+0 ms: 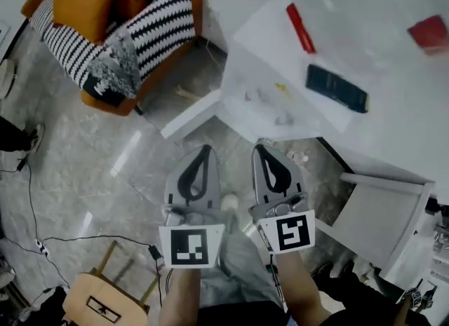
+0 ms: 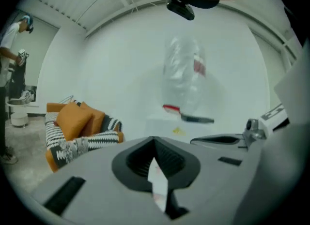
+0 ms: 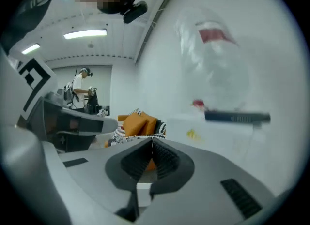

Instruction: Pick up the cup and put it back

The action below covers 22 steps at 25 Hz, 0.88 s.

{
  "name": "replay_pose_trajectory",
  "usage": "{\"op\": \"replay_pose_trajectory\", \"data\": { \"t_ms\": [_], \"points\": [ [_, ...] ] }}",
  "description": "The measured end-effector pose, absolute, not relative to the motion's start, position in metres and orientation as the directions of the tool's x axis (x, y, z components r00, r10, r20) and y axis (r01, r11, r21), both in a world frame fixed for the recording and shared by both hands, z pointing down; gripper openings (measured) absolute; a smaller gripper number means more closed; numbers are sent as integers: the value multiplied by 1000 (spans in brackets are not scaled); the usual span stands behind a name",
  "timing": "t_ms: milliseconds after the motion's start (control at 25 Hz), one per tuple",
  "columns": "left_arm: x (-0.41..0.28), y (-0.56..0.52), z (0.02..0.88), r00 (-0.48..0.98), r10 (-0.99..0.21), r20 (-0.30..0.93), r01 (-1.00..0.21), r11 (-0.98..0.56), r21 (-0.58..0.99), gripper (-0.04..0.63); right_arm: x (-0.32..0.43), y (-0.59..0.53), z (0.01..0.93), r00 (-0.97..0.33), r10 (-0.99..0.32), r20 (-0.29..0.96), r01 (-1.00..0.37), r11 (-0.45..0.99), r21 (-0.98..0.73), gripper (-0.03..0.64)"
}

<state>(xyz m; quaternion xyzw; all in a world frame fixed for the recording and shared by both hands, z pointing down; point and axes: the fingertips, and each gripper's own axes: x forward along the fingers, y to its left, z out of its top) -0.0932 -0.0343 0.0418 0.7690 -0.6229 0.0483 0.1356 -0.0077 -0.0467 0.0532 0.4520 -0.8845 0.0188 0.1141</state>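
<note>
left gripper [image 1: 204, 151] and right gripper [image 1: 261, 151] hang side by side off the edge of the white table [image 1: 393, 121], each with its jaws pressed together and nothing between them. the cup cannot be told for sure: a blurred clear shape [image 3: 215, 59] with a red patch stands on the table, well apart from both grippers, beyond a dark flat bar [image 1: 337, 87] and a red strip [image 1: 300, 28]. its contents cannot be made out.

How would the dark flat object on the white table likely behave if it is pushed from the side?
The dark flat object lies low with straight edges, so it would probably slide, not roll or tip. It looks stiff, like a case. It seems to rest on a pale sheet, which might shift with it.
</note>
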Motion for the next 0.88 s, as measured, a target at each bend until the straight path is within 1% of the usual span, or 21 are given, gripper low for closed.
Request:
{"op": "replay_pose_trajectory", "data": {
  "t_ms": [80, 160, 280, 360, 480, 680, 880],
  "points": [
    [-88, -31, -37, 219, -948, 232, -971, -187, 152, 12, -6, -46, -23, -558, -790, 255, -782, 603, 158, 11],
    [-76, -22, -101, 231, -951, 205, -964, -197, 177, 12, 5, -39, -87, -538, -805, 250, -800, 581, 152, 11],
    [-58, -14, -163, 258, -958, 127, -961, -241, 139, 12, 20, -33, -164, -549, -825, 133, -829, 557, 35, 11],
    [-44, -3, -185, 278, -956, 98, -958, -268, 105, 12, 33, -28, -199, -558, -826, 88, -827, 562, 30, 11],
    [-28, 10, -210, 302, -950, 83, -952, -296, 83, 12, 52, -16, -226, -570, -819, 73, -816, 574, 65, 11],
    [-18, 12, -230, 310, -947, 84, -948, -302, 100, 12, 82, -10, -229, -524, -849, 68, -849, 527, 37, 11],
    [-8, 15, -248, 313, -948, 51, -949, -310, 56, 12, 78, -8, -250, -560, -829, -8, -829, 559, 28, 11]
  ]
}}
